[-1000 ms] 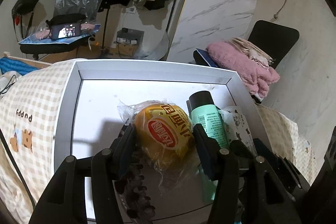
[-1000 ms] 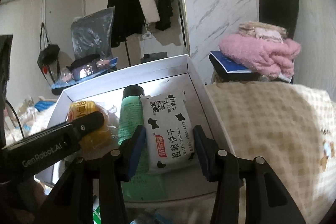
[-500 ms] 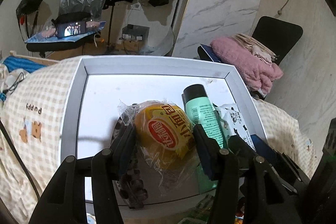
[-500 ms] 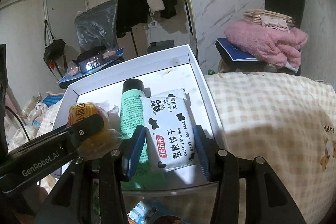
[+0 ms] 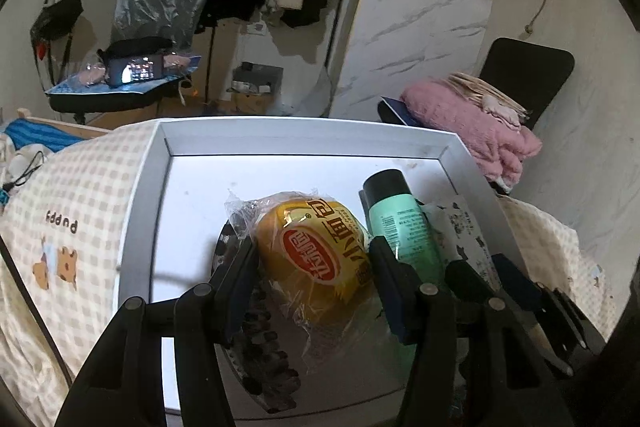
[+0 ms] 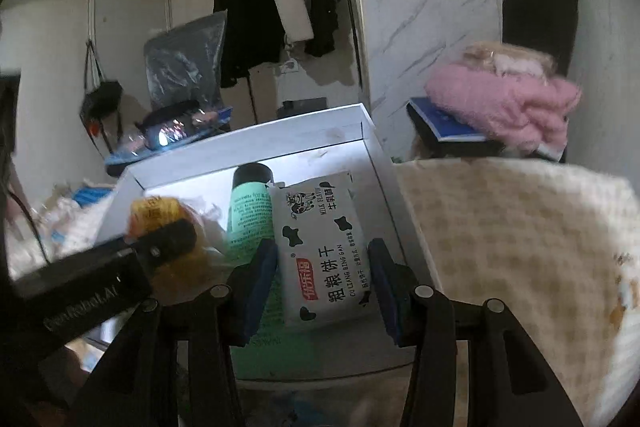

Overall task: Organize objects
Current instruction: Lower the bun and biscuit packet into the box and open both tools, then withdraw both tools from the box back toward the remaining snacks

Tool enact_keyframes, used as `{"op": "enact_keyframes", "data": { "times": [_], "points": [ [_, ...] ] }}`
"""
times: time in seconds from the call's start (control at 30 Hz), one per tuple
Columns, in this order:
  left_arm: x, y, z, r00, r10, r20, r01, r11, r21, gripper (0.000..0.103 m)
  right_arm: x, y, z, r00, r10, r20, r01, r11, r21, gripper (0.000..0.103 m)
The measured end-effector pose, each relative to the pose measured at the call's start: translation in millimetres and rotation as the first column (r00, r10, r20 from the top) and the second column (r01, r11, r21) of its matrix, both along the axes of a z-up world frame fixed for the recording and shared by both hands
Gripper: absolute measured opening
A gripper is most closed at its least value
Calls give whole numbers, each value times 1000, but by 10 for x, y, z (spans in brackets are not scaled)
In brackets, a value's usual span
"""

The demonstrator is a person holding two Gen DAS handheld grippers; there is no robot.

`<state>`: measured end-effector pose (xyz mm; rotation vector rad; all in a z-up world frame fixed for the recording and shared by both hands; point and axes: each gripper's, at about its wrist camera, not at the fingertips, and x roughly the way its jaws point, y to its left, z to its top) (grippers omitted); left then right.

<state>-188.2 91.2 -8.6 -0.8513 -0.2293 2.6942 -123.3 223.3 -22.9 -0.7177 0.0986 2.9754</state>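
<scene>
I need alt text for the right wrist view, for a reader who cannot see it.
The right gripper holds a white cow-print biscuit packet between its blue pads over a white tray. In the tray, a green bottle lies just left of the packet, with a yellow wrapped bun beyond it behind the left gripper.

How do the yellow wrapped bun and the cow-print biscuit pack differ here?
The yellow wrapped bun is round, in clear crinkled film; the cow-print biscuit pack is flat, rectangular and opaque white. The bun lies left of the green bottle, the pack to its right, overlapping it. Both are in the white tray, each between a gripper's jaws.
</scene>
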Motion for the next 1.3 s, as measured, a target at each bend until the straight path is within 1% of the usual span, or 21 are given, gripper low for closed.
{"op": "enact_keyframes", "data": {
  "times": [0.07,0.17,0.2,0.27,0.33,0.4,0.43,0.47,0.53,0.63,0.67,0.73,0.77,0.83,0.87,0.9,1.0,1.07,1.17,1.23,1.3],
  "points": [
    [11,-15,-12,1000,3,-2,-3,1000,5,60,-6,-15,-2,1000,6,7,-6,1000,9,49],
    [47,-28,-38,1000,4,-20,-4,1000,27,64,10,21,-4,1000,14,12,-14,1000,-12,49],
    [63,-36,-57,999,25,-37,-23,999,33,71,18,27,-1,1000,17,10,-17,1000,-16,49],
    [88,-41,-90,996,48,-68,-46,998,38,78,19,22,-14,1000,15,9,-15,1000,-4,49],
    [107,-72,-80,996,50,-71,-46,998,51,78,31,-20,-25,1000,28,3,-28,1000,15,49],
    [149,-129,1,996,66,-56,-62,995,71,79,65,-50,19,999,51,-7,-51,999,12,49],
    [186,-154,63,996,69,-60,-65,995,77,79,99,-65,60,998,57,-16,-57,998,11,54],
    [242,-188,153,995,70,-73,-64,995,83,79,139,-83,121,998,62,-24,-62,998,21,61],
    [379,-247,373,993,50,-107,-40,995,88,79,262,-146,314,995,83,-60,-80,996,50,68],
    [621,-329,783,992,30,-126,-20,996,83,79,512,-254,673,981,145,-126,-132,985,111,68],
    [718,-356,929,990,31,-137,-21,997,75,79,607,-288,824,974,178,-143,-159,978,136,72],
    [923,-417,1187,985,37,-167,-27,998,62,82,779,-320,1111,964,221,-150,-198,968,154,82],
    [1035,-450,1309,984,43,-176,-33,998,58,84,866,-324,1225,961,229,-155,-205,966,156,82],
    [1234,-515,1516,982,51,-183,-40,997,60,93,1032,-300,1466,967,203,-152,-181,972,149,82],
    [1350,-558,1609,980,59,-189,-47,997,69,103,1102,-282,1575,973,188,-136,-170,976,138,82],
    [1476,-599,1685,977,68,-200,-53,995,83,103,1179,-260,1673,975,183,-123,-168,978,120,82],
    [1805,-706,1816,973,64,-223,-39,993,115,103,1513,-185,1912,978,170,-122,-163,985,64,82],
    [1957,-754,1845,973,66,-223,-40,992,116,103,1714,-144,1992,977,154,-146,-150,988,41,82],
    [2124,-780,1850,973,68,-220,-44,992,114,103,1977,-59,2082,975,163,-152,-168,985,-22,82],
    [2206,-767,1827,972,78,-220,-56,993,107,103,2133,-53,2104,968,176,-177,-183,983,-24,82],
    [2228,-739,1776,978,62,-197,-44,994,97,103,2243,-52,2126,966,173,-193,-177,984,-6,82]
  ]
}}
